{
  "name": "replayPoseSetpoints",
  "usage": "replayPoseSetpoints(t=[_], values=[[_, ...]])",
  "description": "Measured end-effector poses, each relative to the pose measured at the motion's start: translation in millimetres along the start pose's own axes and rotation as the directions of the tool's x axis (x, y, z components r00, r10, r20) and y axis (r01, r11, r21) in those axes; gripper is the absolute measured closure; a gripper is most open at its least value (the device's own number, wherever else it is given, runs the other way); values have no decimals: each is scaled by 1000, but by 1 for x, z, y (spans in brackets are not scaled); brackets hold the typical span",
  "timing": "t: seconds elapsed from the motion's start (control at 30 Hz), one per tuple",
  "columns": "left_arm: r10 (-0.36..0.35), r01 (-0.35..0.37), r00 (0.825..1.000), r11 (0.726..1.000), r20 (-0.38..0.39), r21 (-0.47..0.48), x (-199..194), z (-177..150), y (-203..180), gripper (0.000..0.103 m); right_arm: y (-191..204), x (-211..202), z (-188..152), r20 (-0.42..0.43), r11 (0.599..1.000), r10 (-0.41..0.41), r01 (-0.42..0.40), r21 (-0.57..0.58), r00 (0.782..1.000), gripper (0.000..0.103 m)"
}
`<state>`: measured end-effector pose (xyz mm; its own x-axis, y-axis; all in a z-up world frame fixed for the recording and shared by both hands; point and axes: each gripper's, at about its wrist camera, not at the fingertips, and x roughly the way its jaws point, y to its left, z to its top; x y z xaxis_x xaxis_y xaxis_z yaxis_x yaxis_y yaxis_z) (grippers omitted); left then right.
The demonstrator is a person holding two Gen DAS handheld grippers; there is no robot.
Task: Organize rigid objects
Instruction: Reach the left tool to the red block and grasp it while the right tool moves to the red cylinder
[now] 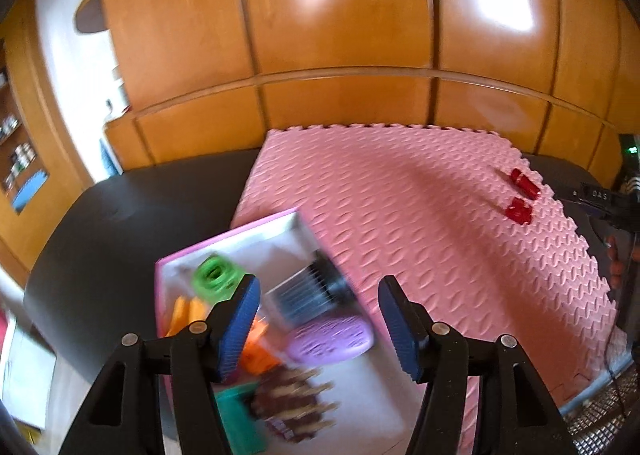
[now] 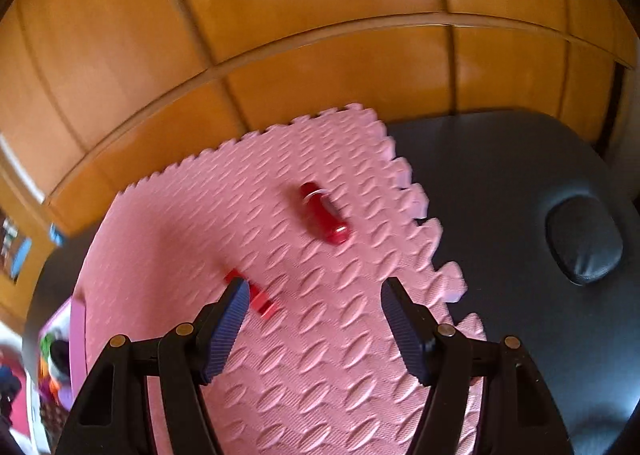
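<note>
My left gripper (image 1: 320, 287) is open and holds nothing as it hovers over a pink-rimmed box (image 1: 228, 233). The box holds a green ring (image 1: 216, 275), orange pieces (image 1: 186, 313), a purple disc (image 1: 330, 339), a dark ribbed cylinder (image 1: 308, 291) and a brown studded piece (image 1: 296, 403). Far right on the pink foam mat (image 1: 400, 215) lie a red cylinder (image 1: 524, 183) and a red block (image 1: 519, 211). My right gripper (image 2: 316, 287) is open and empty above the mat (image 2: 320, 355). The red block (image 2: 260, 301) sits by its left finger, and the red cylinder (image 2: 324, 213) lies farther off.
The mat lies on a black padded table (image 2: 500, 195) with a dark oval cushion (image 2: 584, 239) at the right. A wooden panelled wall (image 1: 320, 15) stands behind. The box (image 2: 76, 339) shows at the left edge of the right wrist view. Shelves (image 1: 16, 159) are far left.
</note>
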<state>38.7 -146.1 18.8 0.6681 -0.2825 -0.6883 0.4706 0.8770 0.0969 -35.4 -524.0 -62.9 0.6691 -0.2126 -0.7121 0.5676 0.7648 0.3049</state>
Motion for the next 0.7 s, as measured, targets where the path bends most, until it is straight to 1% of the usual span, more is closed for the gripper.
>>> replayPoseSetpoints(t=[0.1, 0.23, 0.37, 0.53, 0.7], values=[[-32, 32, 999, 999, 0, 30, 7, 9, -20, 41, -4, -4, 1, 0, 999, 25, -25, 30, 1000, 34], [-67, 67, 998, 995, -8, 78, 18, 19, -49, 41, -3, -7, 2, 4, 999, 28, -28, 23, 1000, 34], [-107, 110, 994, 988, -34, 105, 32, 27, -75, 41, -3, -9, 3, 14, 999, 28, -28, 40, 1000, 34], [-155, 164, 985, 979, -80, 122, 52, 34, -105, 41, -18, -13, 8, 36, 993, 18, -22, 116, 999, 34], [-204, 222, 970, 965, -131, 141, 73, 41, -140, 41, -36, -14, 11, 38, 978, 4, -12, 209, 999, 34]])
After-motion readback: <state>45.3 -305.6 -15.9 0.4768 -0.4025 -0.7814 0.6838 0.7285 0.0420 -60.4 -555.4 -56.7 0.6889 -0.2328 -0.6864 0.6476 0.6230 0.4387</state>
